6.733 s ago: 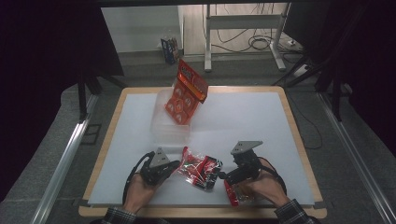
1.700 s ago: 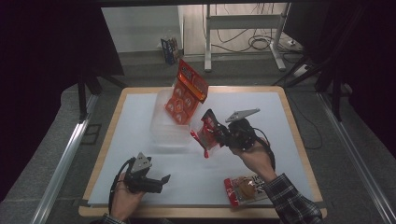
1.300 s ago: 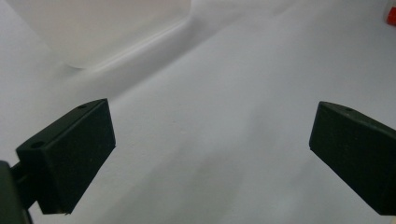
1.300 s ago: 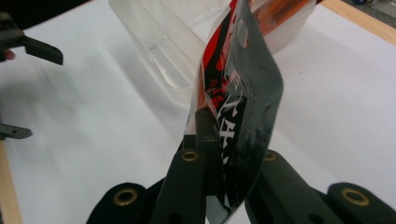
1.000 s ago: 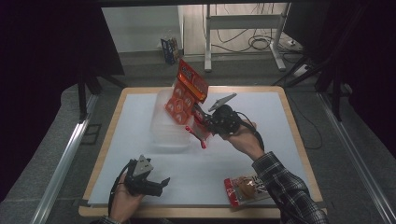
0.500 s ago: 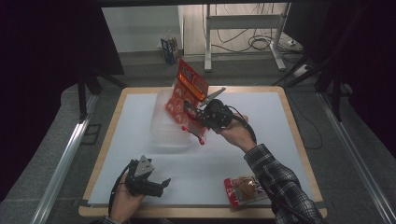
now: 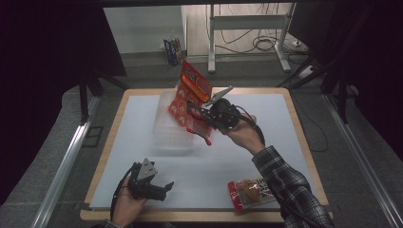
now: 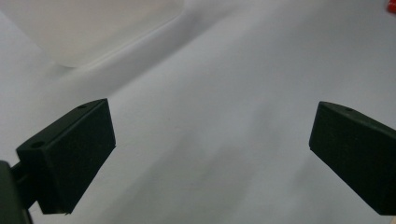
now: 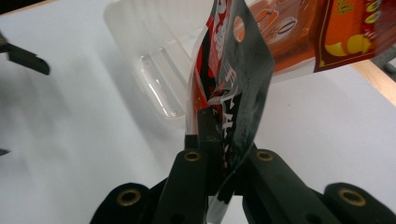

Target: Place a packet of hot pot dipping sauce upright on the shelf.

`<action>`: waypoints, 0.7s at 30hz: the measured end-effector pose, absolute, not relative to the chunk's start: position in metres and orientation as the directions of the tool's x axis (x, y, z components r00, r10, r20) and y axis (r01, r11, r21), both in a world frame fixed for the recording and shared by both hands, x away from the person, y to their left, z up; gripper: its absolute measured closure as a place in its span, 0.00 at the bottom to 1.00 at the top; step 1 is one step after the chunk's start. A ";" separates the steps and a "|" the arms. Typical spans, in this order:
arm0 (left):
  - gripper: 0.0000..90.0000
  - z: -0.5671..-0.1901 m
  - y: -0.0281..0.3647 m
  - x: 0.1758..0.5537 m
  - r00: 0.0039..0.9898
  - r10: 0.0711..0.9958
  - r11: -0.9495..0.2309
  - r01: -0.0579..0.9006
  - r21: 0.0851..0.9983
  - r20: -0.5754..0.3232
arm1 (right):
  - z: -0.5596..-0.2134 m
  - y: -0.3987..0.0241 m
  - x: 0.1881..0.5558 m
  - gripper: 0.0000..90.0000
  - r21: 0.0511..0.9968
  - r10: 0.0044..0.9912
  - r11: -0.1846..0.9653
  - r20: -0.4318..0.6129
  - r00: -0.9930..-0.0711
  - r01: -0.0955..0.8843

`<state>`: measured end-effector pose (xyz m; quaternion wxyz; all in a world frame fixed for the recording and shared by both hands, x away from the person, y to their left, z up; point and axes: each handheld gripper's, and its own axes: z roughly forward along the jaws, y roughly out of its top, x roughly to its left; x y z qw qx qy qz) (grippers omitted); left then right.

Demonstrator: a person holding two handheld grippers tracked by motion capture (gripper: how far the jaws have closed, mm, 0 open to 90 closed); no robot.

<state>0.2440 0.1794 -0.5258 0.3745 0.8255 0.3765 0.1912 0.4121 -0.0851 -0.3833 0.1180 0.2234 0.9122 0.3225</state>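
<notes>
Red-and-black snack packet [image 7: 198,124] pinched in the closed right gripper [image 7: 205,115] — hanging over the clear plastic bin's [image 7: 166,137] near rim, left gripper [image 7: 164,186] gaping and empty, well short of the bin.

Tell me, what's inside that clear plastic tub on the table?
The clear tub holds upright orange snack bags. The right gripper holds a red-black packet at its rim, hiding part of the inside.

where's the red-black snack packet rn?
High view: red-black packet clamped in the right tool, held over the clear bin's right edge, beside the orange packets.
</notes>
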 end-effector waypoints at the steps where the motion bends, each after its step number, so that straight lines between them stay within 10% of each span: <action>1: 0.00 -0.526 0.179 0.244 0.644 0.764 -0.437 0.478 0.762 0.035 | -0.380 -0.087 0.410 0.98 0.641 0.477 0.695 -0.072 -0.876 0.326; 21: 0.00 -0.526 0.180 0.244 0.645 0.763 -0.439 0.477 0.761 0.036 | -0.394 -0.038 0.417 0.98 0.597 0.366 0.761 -0.069 -0.928 0.255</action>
